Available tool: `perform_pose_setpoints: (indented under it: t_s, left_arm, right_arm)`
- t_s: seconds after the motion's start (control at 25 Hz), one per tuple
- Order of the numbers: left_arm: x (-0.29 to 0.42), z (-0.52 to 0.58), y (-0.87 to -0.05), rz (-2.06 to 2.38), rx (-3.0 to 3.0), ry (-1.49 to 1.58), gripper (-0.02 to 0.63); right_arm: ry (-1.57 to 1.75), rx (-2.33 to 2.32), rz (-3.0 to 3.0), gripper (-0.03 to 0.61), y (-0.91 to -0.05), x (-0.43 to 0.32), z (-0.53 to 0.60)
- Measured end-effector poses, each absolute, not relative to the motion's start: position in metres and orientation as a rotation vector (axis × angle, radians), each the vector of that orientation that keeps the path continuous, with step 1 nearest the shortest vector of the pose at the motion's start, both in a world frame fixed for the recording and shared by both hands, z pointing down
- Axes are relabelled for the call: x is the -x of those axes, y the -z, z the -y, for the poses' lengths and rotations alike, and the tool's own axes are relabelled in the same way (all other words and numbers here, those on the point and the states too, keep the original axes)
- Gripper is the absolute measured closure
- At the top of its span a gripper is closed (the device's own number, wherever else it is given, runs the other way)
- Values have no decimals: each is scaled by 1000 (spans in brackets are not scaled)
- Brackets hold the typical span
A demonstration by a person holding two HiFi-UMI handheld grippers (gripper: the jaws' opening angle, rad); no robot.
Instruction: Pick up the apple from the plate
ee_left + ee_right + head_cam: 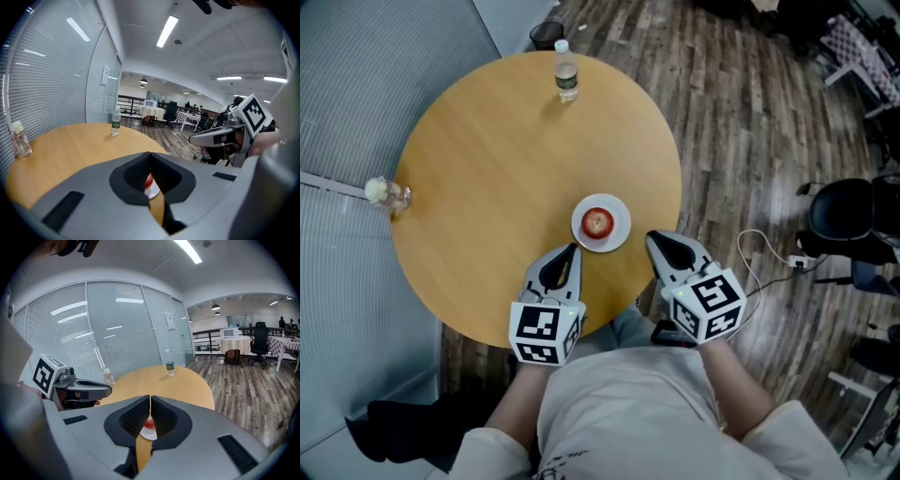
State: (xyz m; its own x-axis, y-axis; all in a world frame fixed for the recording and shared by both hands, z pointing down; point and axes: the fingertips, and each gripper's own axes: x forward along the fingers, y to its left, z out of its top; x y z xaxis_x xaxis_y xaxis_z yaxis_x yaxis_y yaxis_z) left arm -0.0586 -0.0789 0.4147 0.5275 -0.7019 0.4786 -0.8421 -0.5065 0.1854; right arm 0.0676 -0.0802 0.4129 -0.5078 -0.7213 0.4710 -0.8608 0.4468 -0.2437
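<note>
I'm still on the approach. The round red apple (598,222) sits on its round white plate (622,216) on the tan wooden worktop (487,169), just ahead of my left tool (573,248) and right tool (652,237). Both are closed and empty. Next, I judge, one must open around it.

Closed left claw (573,249) and closed right claw (652,238) angle downward, parallel.
</note>
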Motion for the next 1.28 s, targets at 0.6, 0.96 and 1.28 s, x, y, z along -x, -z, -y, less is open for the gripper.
perform_pose_setpoints:
  t_s: [0.6,0.96,1.28]
  left_arm:
    - [56,89,-469,1247,-2309,-577,611]
    - [45,95,-501,1185,-2279,-628,549]
    - [38,105,-528,1146,-2279,-692,422]
  right_arm:
    - [-709,-1322,2363,548,-448,-72,99]
    - [-764,-1285,2350,546,-468,-66,102]
    - [-811,-1274,2328,546,-485,-65,98]
